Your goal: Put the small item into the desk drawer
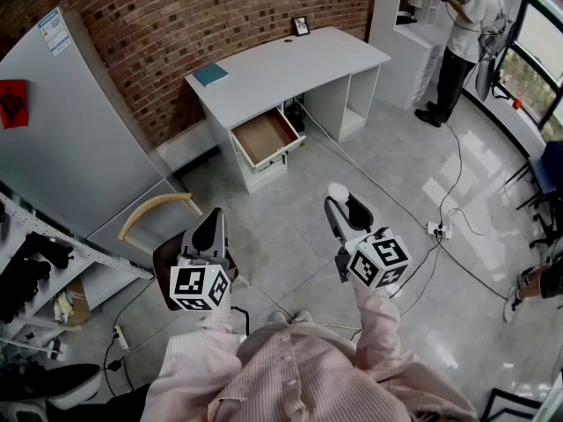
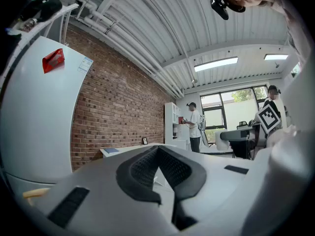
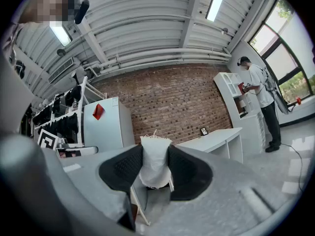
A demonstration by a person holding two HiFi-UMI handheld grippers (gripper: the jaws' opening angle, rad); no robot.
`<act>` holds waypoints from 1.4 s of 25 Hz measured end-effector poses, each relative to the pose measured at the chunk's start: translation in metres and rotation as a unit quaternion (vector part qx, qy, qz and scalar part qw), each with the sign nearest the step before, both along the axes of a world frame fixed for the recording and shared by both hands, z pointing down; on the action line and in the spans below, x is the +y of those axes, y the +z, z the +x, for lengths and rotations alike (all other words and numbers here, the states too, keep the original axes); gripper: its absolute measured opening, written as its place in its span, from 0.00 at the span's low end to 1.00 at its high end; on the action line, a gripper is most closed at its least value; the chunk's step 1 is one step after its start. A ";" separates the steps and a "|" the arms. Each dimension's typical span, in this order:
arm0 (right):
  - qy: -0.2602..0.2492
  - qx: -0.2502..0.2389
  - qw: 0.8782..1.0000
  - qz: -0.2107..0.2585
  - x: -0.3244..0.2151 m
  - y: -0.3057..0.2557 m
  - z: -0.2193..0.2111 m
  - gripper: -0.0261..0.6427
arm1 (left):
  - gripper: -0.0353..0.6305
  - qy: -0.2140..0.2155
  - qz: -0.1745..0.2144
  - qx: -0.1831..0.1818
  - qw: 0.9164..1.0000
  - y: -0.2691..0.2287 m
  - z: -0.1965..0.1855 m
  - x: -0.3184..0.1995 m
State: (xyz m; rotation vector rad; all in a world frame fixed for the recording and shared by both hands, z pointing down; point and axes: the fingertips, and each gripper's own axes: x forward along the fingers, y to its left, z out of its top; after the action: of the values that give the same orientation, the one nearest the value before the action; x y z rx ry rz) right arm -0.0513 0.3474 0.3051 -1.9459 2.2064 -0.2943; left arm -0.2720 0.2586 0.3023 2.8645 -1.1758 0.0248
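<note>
head view: both tools held out level over the floor. the white table is well ahead of them against the brick wall. its drawer is pulled out and its brown wooden inside shows. only this view gives the drawer. a blue book lies on the table top, ahead and left of the drawer. a second person stands far ahead to the right of the right tool.

right tool: from the head only a white tip of the small item pokes past its front end. the right tool view shows the grip itself: the item stands upright between the two dark pads, both pressing on its sides, with the jaws set wide around it.

small item up close: white, soft-looking, cloth-like surface, roughly a short upright pouch or roll, with a frayed thread or two at the top edge. it is well apart from the drawer.

left tool: the left tool view shows its pads meeting at the tips with nothing between them. the head view cannot settle that.
</note>
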 end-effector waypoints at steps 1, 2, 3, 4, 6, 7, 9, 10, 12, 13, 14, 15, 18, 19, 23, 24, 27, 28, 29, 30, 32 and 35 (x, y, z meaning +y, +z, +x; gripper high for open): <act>-0.001 0.000 1.000 0.001 0.002 -0.001 0.001 0.28 | 0.05 0.000 0.001 0.000 1.000 0.000 0.001 0.002; -0.001 0.000 1.000 0.001 0.003 -0.002 0.002 0.28 | 0.05 -0.001 0.001 -0.001 1.000 -0.001 0.002 0.003; -0.001 0.000 1.000 0.002 0.005 -0.002 0.003 0.28 | 0.05 -0.001 0.002 -0.002 1.000 -0.001 0.003 0.004; 0.001 -0.001 1.000 0.002 0.006 -0.002 0.004 0.28 | 0.05 -0.001 0.002 -0.003 1.000 -0.002 0.004 0.006; 0.004 -0.004 1.000 0.001 0.009 -0.002 0.006 0.28 | 0.05 -0.002 0.001 -0.004 1.000 -0.003 0.004 0.008; 0.004 -0.005 1.000 0.000 0.010 -0.002 0.007 0.28 | 0.05 -0.003 0.000 -0.004 1.000 -0.003 0.005 0.009; 0.004 -0.007 1.000 0.001 0.013 -0.002 0.009 0.28 | 0.05 -0.004 0.001 -0.002 1.000 -0.004 0.006 0.013; 0.004 -0.007 1.000 0.001 0.014 -0.002 0.010 0.28 | 0.05 -0.005 0.001 -0.002 1.000 -0.005 0.006 0.015; 0.004 -0.007 1.000 -0.001 0.017 0.001 0.011 0.28 | 0.05 -0.006 -0.001 -0.001 1.000 -0.002 0.007 0.020; 0.004 -0.008 1.000 -0.004 0.020 0.003 0.011 0.28 | 0.05 -0.007 -0.003 -0.002 1.000 0.000 0.007 0.023; 0.004 -0.009 1.000 -0.006 0.022 0.006 0.012 0.28 | 0.05 -0.007 -0.006 -0.002 1.000 0.002 0.007 0.027; 0.004 -0.011 1.000 -0.008 0.024 0.008 0.013 0.28 | 0.05 -0.007 -0.008 -0.003 1.000 0.005 0.008 0.029; 0.005 -0.016 1.000 -0.011 0.025 0.012 0.015 0.28 | 0.05 -0.007 -0.013 -0.004 1.000 0.009 0.008 0.033; 0.005 -0.016 1.000 -0.010 0.025 0.011 0.015 0.28 | 0.05 -0.008 -0.014 -0.004 1.000 0.009 0.008 0.032; 0.002 -0.015 1.000 -0.011 0.019 0.012 0.016 0.28 | 0.05 -0.006 -0.016 -0.001 1.000 0.011 0.014 0.025; 0.001 -0.015 1.000 -0.012 0.017 0.014 0.017 0.28 | 0.05 -0.005 -0.017 0.000 1.000 0.012 0.016 0.023; 0.001 -0.019 1.000 -0.014 0.006 0.020 0.024 0.28 | 0.05 0.000 -0.020 0.000 1.000 0.018 0.025 0.014; 0.002 -0.019 1.000 -0.015 0.001 0.022 0.027 0.28 | 0.05 0.002 -0.021 0.000 1.000 0.020 0.028 0.009; 0.002 -0.019 1.000 -0.016 -0.005 0.024 0.030 0.28 | 0.05 0.002 -0.022 -0.001 1.000 0.022 0.030 0.003; 0.002 -0.019 1.000 -0.019 -0.012 0.027 0.032 0.28 | 0.05 0.002 -0.023 -0.001 1.000 0.025 0.032 -0.004; 0.001 -0.019 0.999 -0.027 -0.027 0.035 0.037 0.28 | 0.05 0.000 -0.028 0.000 1.000 0.031 0.038 -0.021; -0.002 -0.023 0.999 -0.038 -0.055 0.045 0.048 0.28 | 0.05 0.000 -0.038 0.001 0.999 0.040 0.052 -0.049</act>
State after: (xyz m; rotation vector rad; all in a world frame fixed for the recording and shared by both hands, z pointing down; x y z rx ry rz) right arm -0.0032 0.2928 0.3506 -1.9543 2.2010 -0.4253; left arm -0.2203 0.2096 0.3428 2.7990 -1.1489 0.0648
